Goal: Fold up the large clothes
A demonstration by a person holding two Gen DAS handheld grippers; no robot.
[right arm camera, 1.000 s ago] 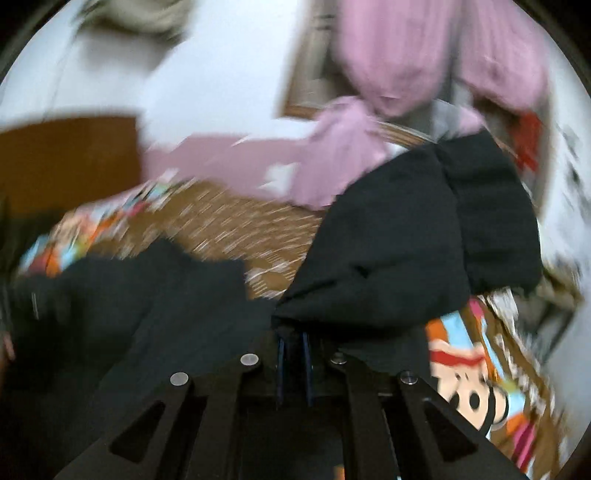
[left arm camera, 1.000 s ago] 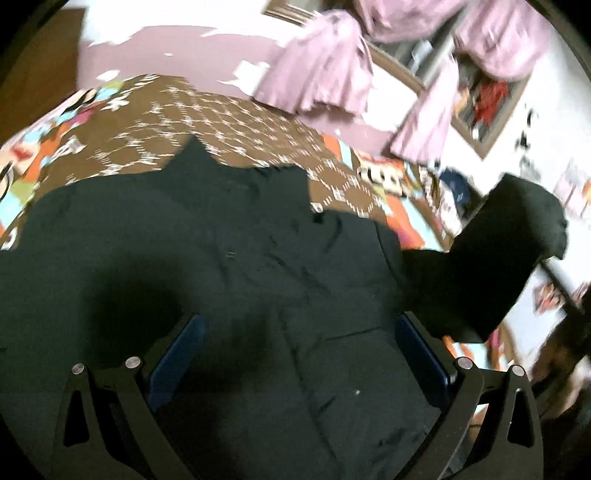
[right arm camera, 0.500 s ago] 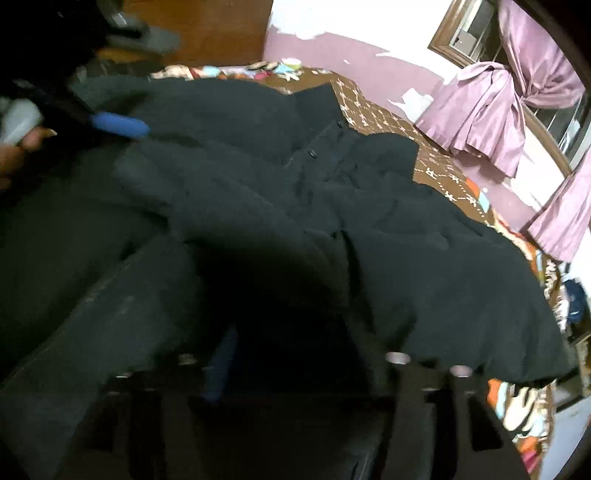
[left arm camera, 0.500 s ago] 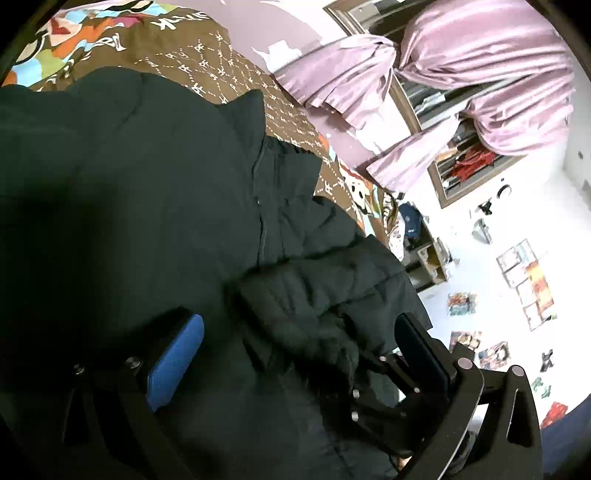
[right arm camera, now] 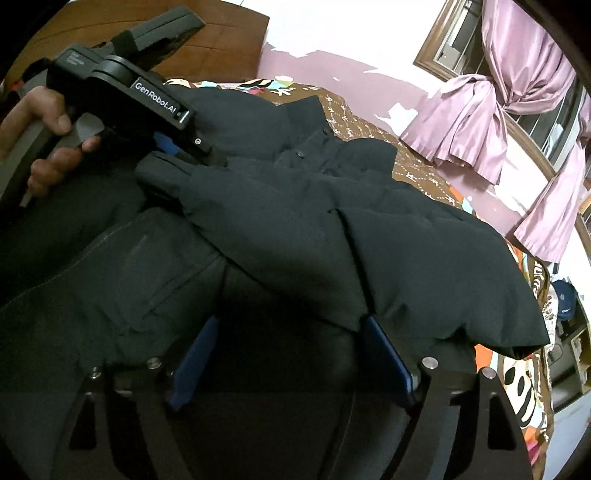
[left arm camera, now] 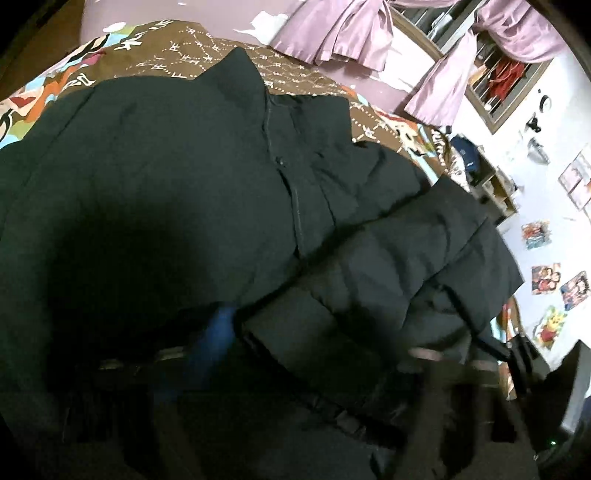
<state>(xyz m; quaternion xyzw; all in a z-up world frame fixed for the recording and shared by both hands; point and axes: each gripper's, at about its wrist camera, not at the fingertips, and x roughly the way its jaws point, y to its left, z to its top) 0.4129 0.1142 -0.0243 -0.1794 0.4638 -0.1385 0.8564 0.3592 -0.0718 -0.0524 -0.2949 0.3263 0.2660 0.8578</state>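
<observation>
The black jacket [right arm camera: 332, 229] lies spread over the patterned bedspread [right arm camera: 436, 177], one sleeve [right arm camera: 266, 199] folded across its front. The right gripper [right arm camera: 284, 354] hovers low over the hem with its blue pads [right arm camera: 388, 354] spread wide, the sleeve's upper edge lying just ahead of them, nothing pinched. The left gripper [right arm camera: 192, 147], held in the person's hand [right arm camera: 48, 144], sits at the sleeve's cuff; whether its jaws clamp the cloth I cannot tell, as its own view is blurred. Pink curtains [left arm camera: 351, 33] hang beyond
</observation>
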